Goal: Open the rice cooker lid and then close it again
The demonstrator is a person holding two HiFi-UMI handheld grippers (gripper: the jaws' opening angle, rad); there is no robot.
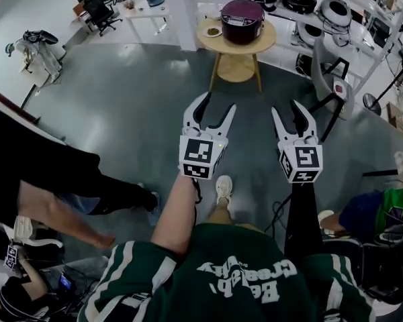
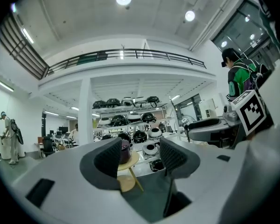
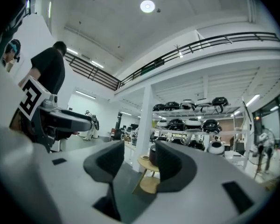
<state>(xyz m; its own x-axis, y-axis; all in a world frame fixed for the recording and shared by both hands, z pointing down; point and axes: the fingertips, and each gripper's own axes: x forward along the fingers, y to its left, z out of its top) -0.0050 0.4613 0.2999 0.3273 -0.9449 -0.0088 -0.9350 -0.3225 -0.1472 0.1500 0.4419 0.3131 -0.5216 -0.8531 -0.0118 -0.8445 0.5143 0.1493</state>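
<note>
Upper centre, the rice cooker (image 1: 242, 20) is sitting on the round table (image 1: 269, 43), its jaws half hiding it in each gripper view. The left gripper (image 1: 217, 103) and right gripper (image 1: 285, 107) are gaping empty.

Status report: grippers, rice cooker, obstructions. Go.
Left gripper and right gripper both open, empty. Rice cooker lid down, on round table, well ahead, not yet reached. Nothing standing in between.

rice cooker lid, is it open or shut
Shut. In the head view the dark maroon rice cooker on the round wooden table has its lid lying flat on the body, not raised.
</note>
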